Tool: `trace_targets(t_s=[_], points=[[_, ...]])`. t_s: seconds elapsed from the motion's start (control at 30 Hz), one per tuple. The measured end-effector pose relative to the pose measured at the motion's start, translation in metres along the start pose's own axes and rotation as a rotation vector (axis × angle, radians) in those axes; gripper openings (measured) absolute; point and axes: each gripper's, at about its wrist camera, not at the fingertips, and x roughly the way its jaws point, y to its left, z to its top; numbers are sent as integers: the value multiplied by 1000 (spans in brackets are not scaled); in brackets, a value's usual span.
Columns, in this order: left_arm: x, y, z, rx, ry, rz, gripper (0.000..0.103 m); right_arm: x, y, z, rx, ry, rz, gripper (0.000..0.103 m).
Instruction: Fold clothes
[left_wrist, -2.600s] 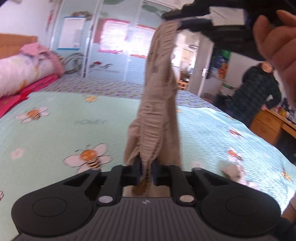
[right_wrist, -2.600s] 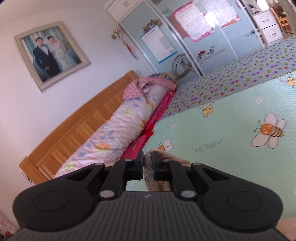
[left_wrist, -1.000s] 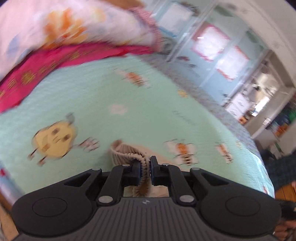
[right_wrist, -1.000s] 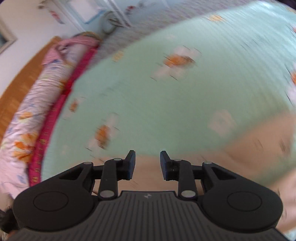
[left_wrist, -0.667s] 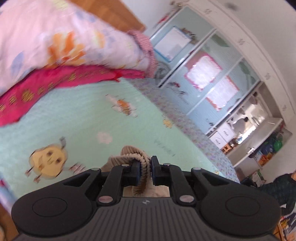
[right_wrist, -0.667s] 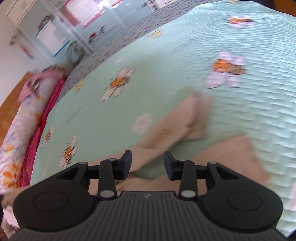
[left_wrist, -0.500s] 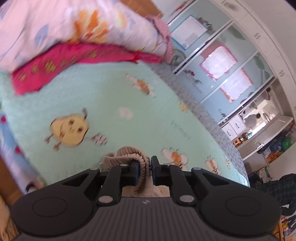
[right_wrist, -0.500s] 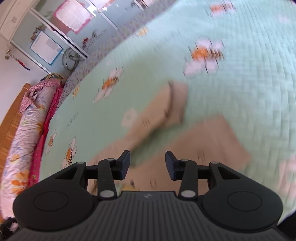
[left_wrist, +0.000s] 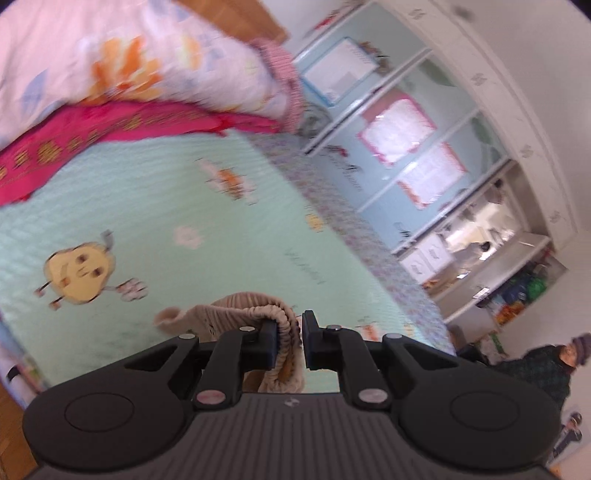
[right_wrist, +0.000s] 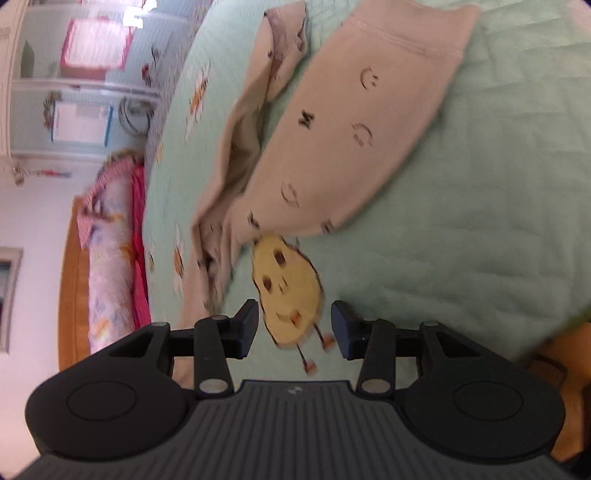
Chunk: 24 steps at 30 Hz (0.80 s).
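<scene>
On the mint-green bee-print bedspread (right_wrist: 480, 221) you have the beige trousers (right_wrist: 332, 147) laid out, and you look to be at the spreading stage, before any fold is made. Your left gripper (left_wrist: 289, 341) pinches the gathered elastic waistband (left_wrist: 258, 314) between nearly closed jaws, holding that end bunched and, it seems, a little clear of the cover. Your right gripper (right_wrist: 294, 325) has just been opening its jaws; they stand spread with nothing between them, only the yellow cartoon figure (right_wrist: 286, 291) printed on the spread showing in the gap. Beyond it, one leg lies fairly flat with its hem toward the far edge of the view, its small dark smiley and letter prints facing up, while the other leg (right_wrist: 240, 129) sits twisted and creased beside it. The cloth looks soft and limp, so it will likely sag and wrinkle wherever it goes unsupported. Next, you probably need the free right jaws to take the other side of the waistband, or the rumpled leg, so both hands can pull the garment taut and flat. Judge which edge you grip with care, since the crumpled leg hides its own seams and a single layer is hard to pick out.
</scene>
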Motion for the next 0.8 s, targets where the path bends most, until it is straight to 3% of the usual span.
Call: trace_targets(t_s=[0.17, 0.2, 0.23, 0.27, 0.3, 0.47, 0.57, 0.6, 0.63, 0.67, 0.8], points=[[-5, -45, 24, 63, -19, -82, 12, 0, -7, 32, 168, -136, 36, 46], [-4, -59, 31, 84, -20, -99, 12, 0, -4, 40, 166, -152, 31, 41], [-2, -76, 40, 111, -23, -112, 12, -1, 2, 48, 144, -169, 19, 32], [-1, -93, 49, 138, -25, -126, 12, -6, 11, 56, 118, -200, 20, 14], [0, -111, 58, 166, -30, -141, 12, -15, 22, 63, 91, -240, 28, 10], [-4, -205, 98, 274, -116, -242, 12, -90, 80, 101, -31, -482, 136, 9], [1, -232, 95, 303, -117, -270, 12, -147, 102, 113, -96, -612, 182, 15], [3, -239, 92, 314, -111, -276, 12, -160, 104, 116, -111, -623, 181, 32], [6, -247, 89, 324, -105, -281, 12, -171, 104, 118, -123, -619, 173, 44], [9, -254, 87, 335, -99, -287, 12, -177, 102, 114, -140, -602, 167, 55], [23, -273, 61, 383, -28, -278, 12, -151, 100, 64, -302, -398, 197, 55]])
